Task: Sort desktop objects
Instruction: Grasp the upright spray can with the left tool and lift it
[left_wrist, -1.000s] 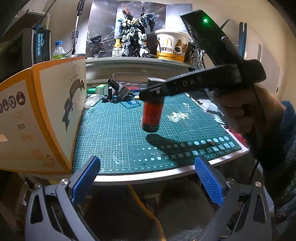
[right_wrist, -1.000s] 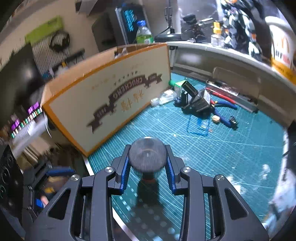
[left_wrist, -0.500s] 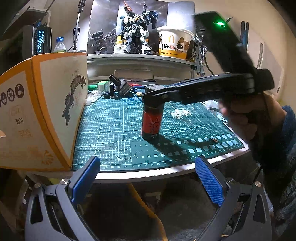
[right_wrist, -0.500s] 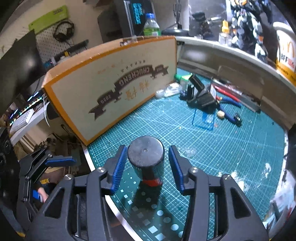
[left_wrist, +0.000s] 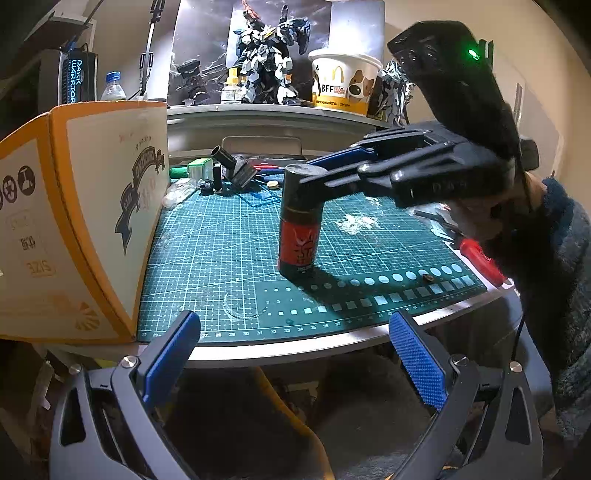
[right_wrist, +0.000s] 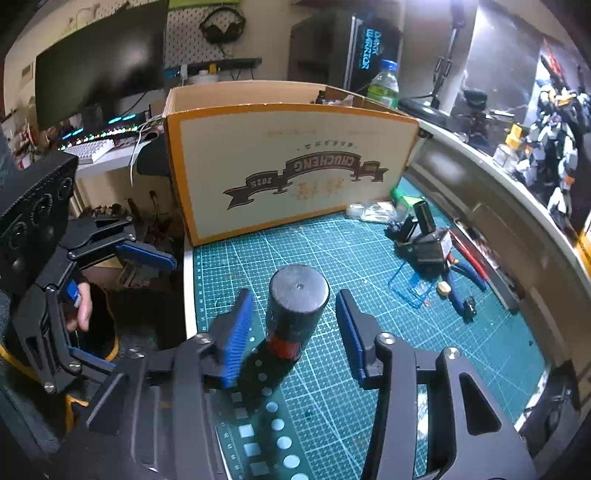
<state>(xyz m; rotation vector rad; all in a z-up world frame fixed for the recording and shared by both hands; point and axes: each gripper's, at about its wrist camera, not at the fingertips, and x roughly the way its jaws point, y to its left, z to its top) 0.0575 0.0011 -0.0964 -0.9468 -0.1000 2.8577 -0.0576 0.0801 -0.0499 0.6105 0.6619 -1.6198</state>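
A spray can (left_wrist: 297, 236) with a black cap and a red label stands upright on the green cutting mat (left_wrist: 221, 258), near its front edge. My right gripper (left_wrist: 306, 173) reaches in from the right at cap height. In the right wrist view the can's cap (right_wrist: 297, 295) sits between the blue pads (right_wrist: 236, 332); the jaws are closing, with a gap still showing on each side. My left gripper (left_wrist: 295, 354) hangs open below the table's front edge with nothing in it, and my left gripper (right_wrist: 118, 310) shows again at the left of the right wrist view. An open orange-edged cardboard box (right_wrist: 288, 166) stands at the mat's left side.
At the mat's far side lie a black tool (right_wrist: 424, 243), blue-handled pliers (right_wrist: 461, 273), a clear blue plastic piece (right_wrist: 410, 288) and a small green box (left_wrist: 199, 168). A red-handled tool (left_wrist: 480, 258) lies at the right edge. A raised shelf (left_wrist: 258, 110) carries a model robot and a paper bucket.
A second ago the right gripper held the can by its cap, tilted above the mat. The can now stands on the mat, the pads are off it, and the right gripper has rolled.
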